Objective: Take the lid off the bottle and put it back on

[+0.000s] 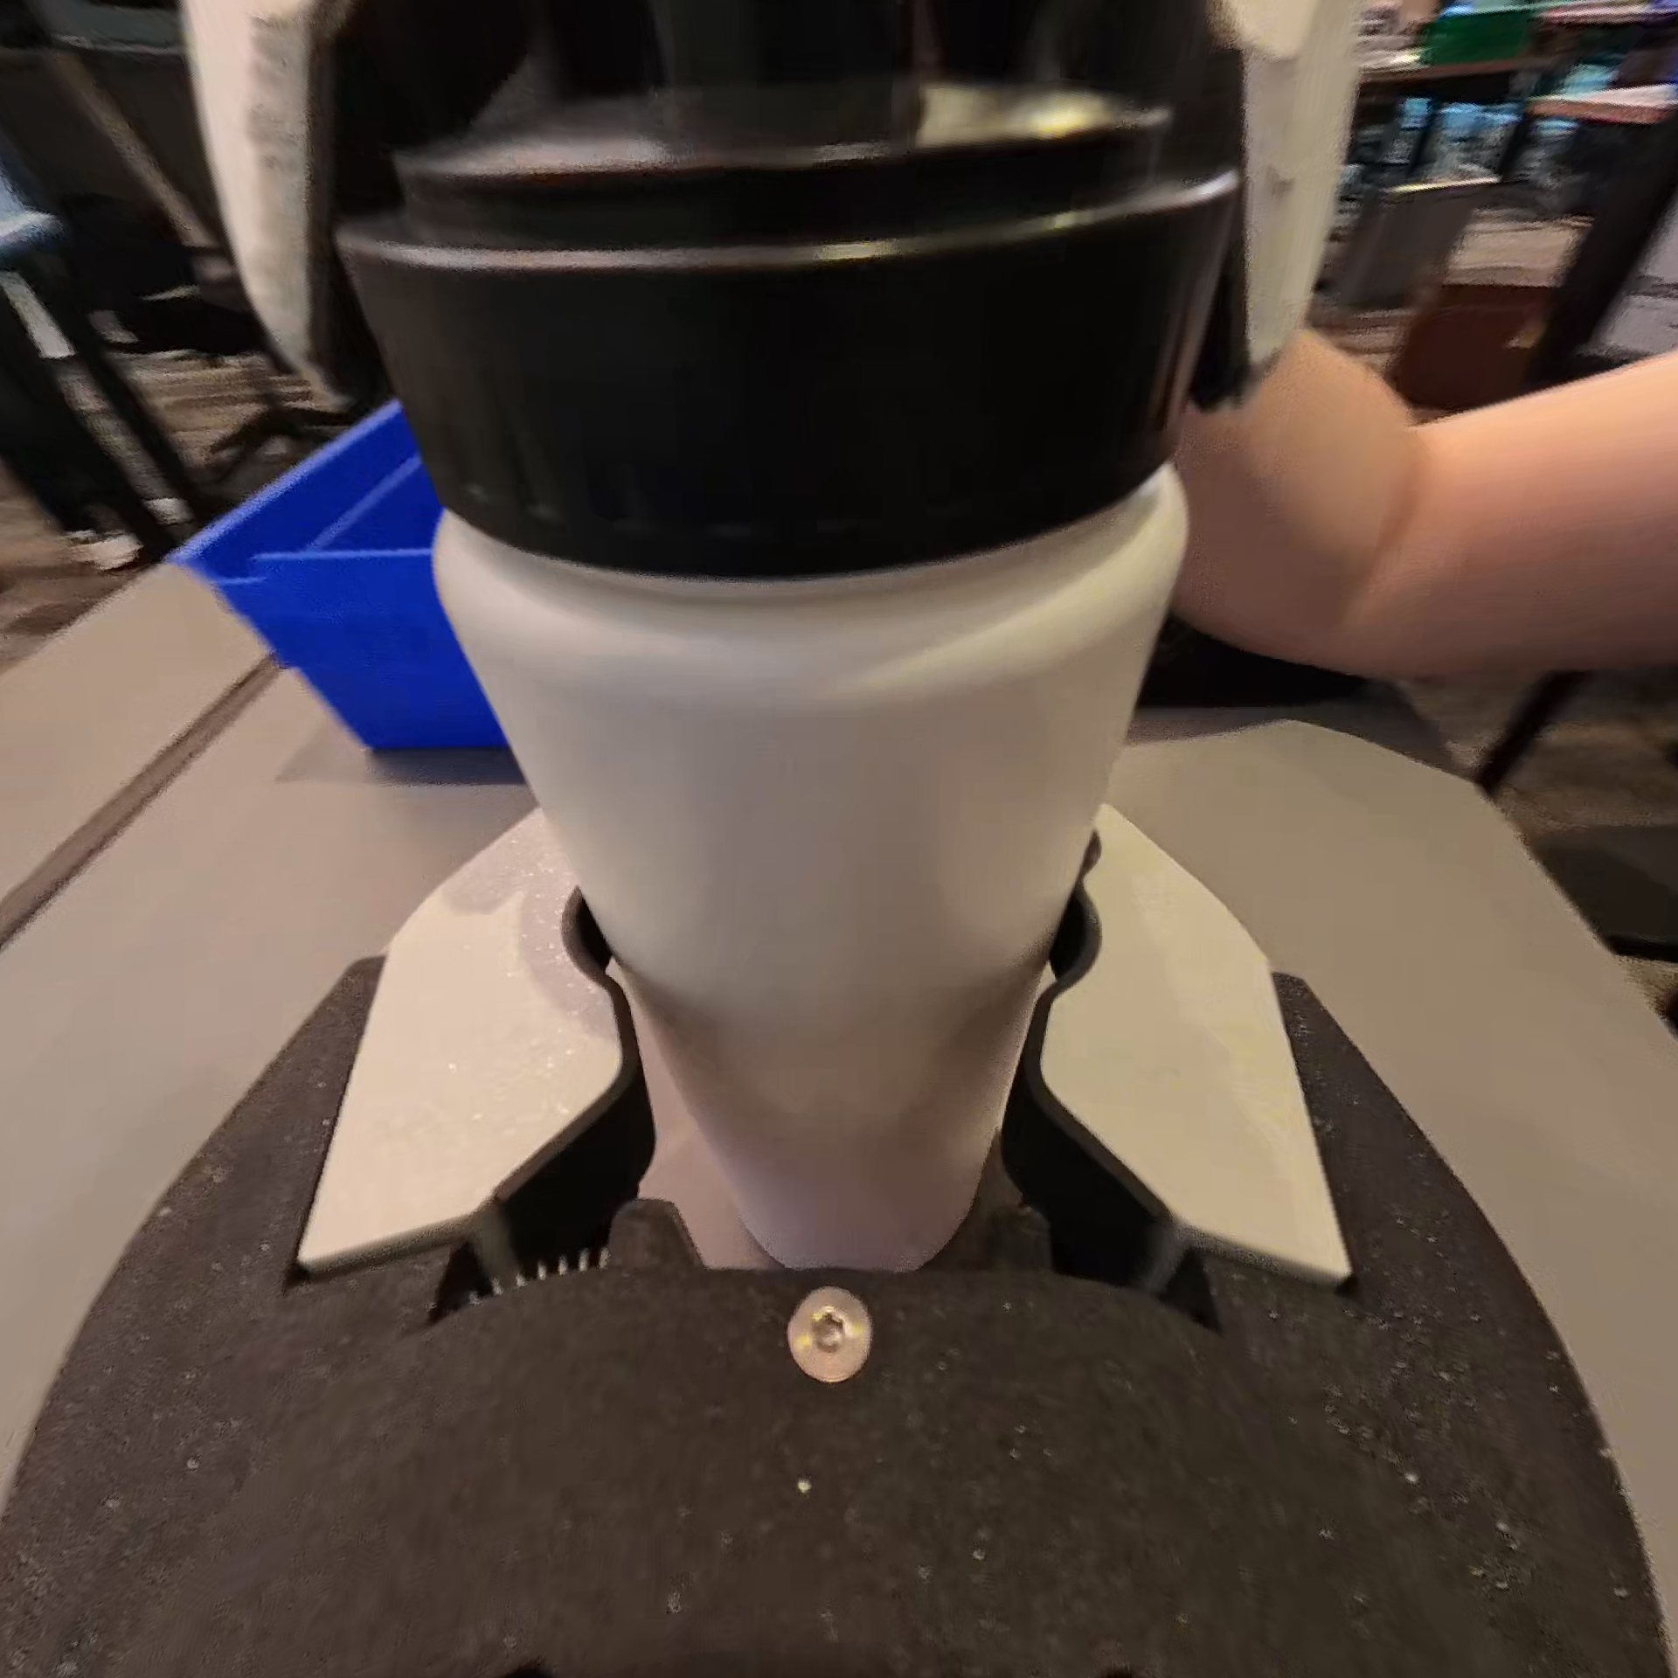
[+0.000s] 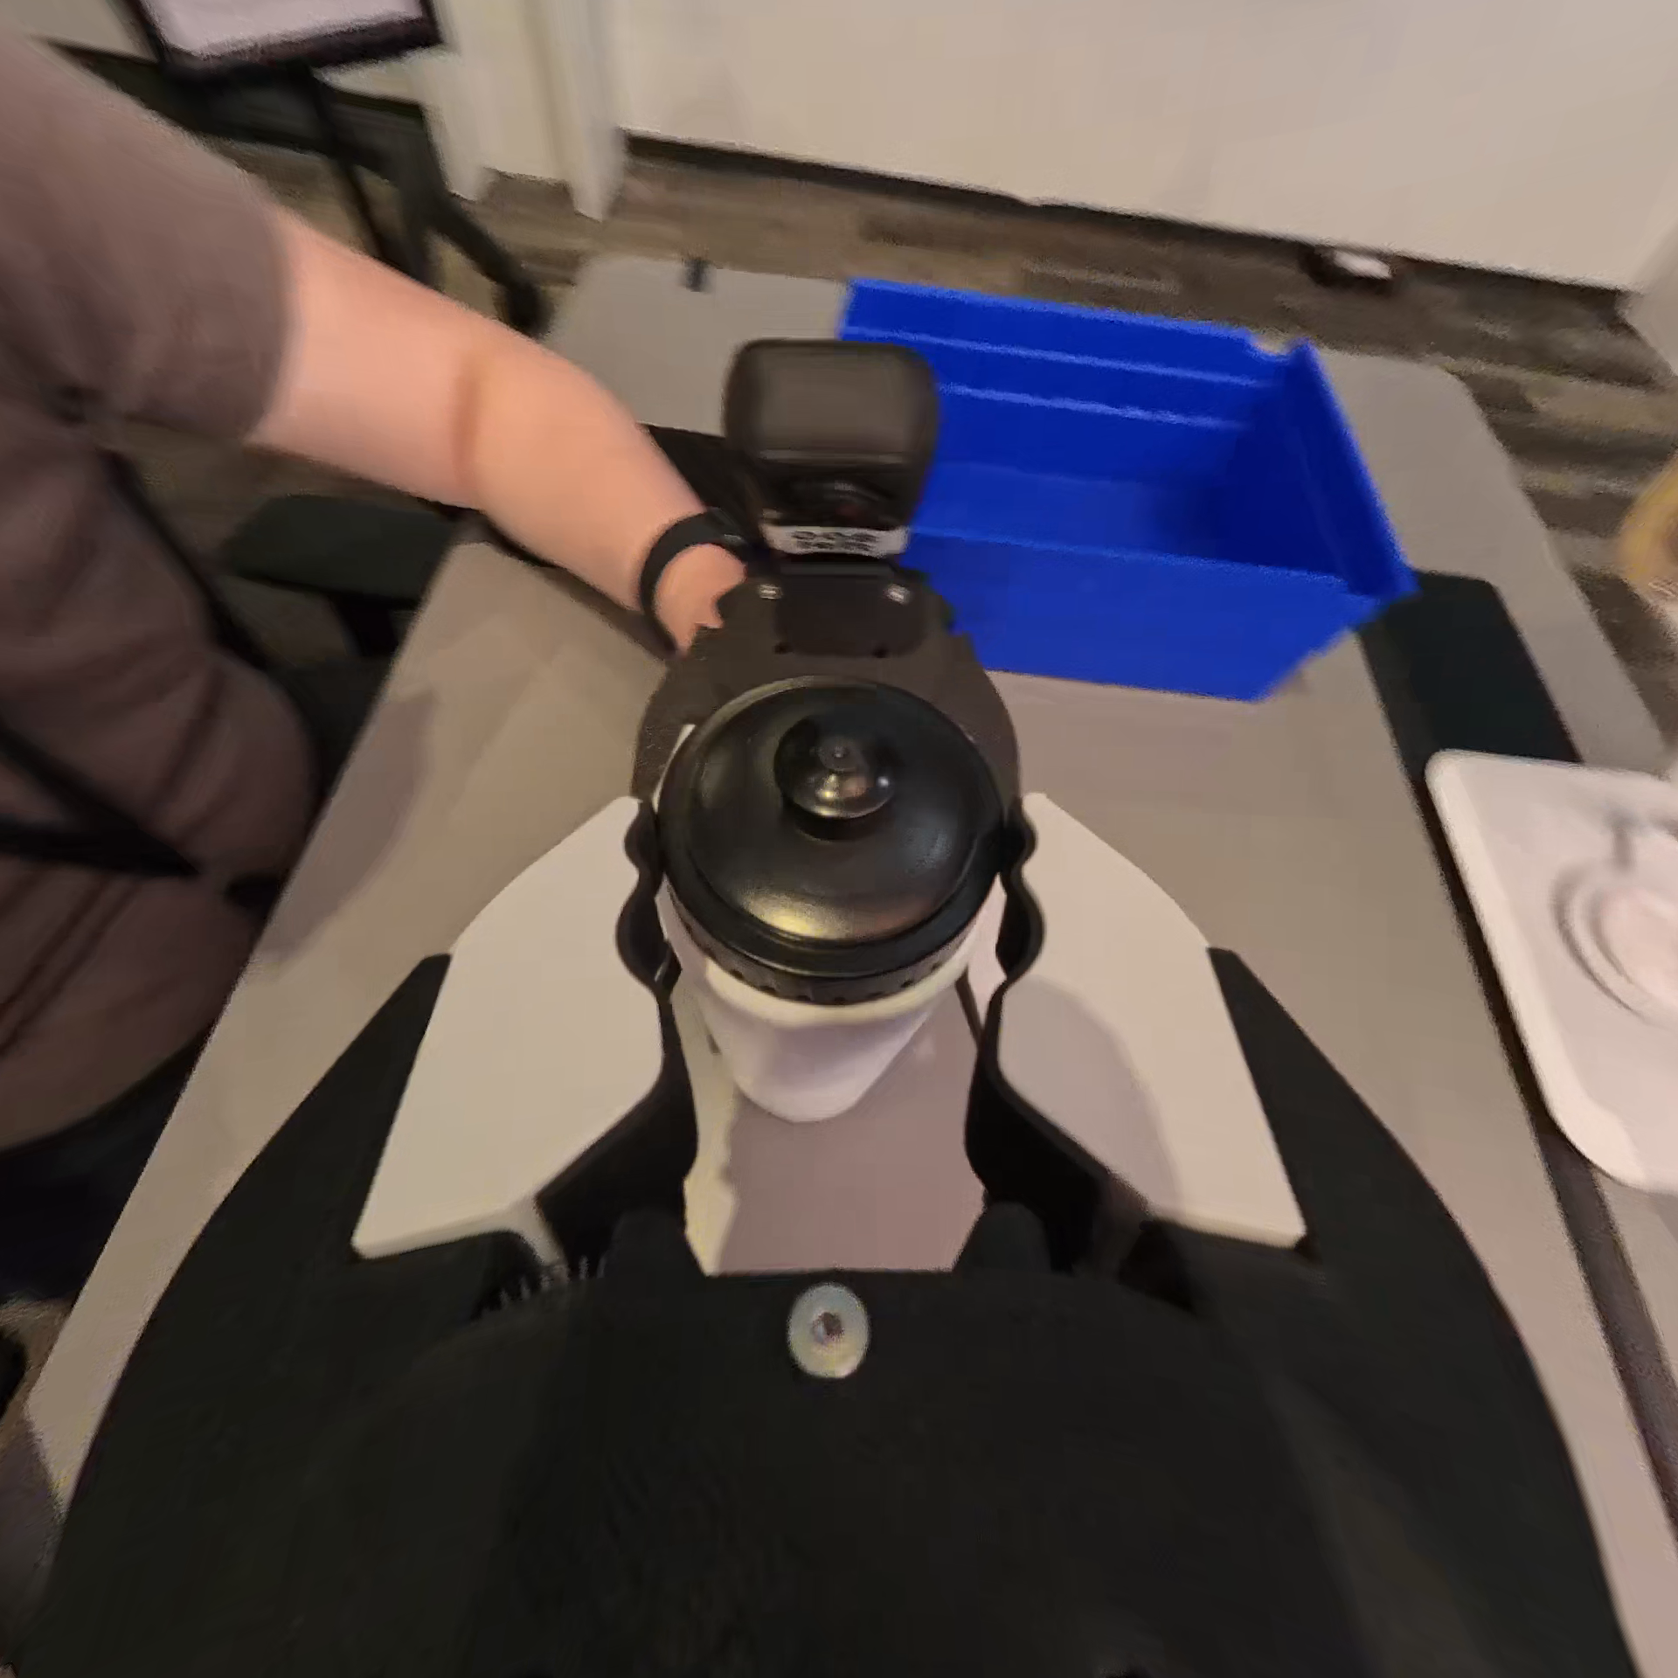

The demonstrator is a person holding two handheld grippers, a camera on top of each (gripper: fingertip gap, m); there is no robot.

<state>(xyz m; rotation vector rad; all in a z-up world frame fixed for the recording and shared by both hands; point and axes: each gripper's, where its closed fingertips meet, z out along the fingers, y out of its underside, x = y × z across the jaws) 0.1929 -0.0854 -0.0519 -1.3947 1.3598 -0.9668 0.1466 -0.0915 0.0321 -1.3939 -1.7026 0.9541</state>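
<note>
A white bottle (image 1: 817, 817) with a black screw lid (image 1: 781, 390) stands upright on the grey table (image 1: 227, 908). My left gripper (image 1: 831, 890) is shut on the bottle's lower body, with a finger pressed against each side. In the right wrist view I look down on the lid (image 2: 826, 853) and its small centre knob. My right gripper (image 2: 831, 840) comes from above and is shut on the lid's rim, one finger on each side. The lid sits on the bottle's neck (image 2: 799, 1044). The left gripper's body and camera (image 2: 826, 436) show just behind the bottle.
A blue bin (image 2: 1135, 508) stands on the table behind the bottle; it also shows in the left wrist view (image 1: 345, 599). A white tray (image 2: 1562, 953) lies at the table's right edge. A person's forearm (image 2: 490, 454) reaches in from the left.
</note>
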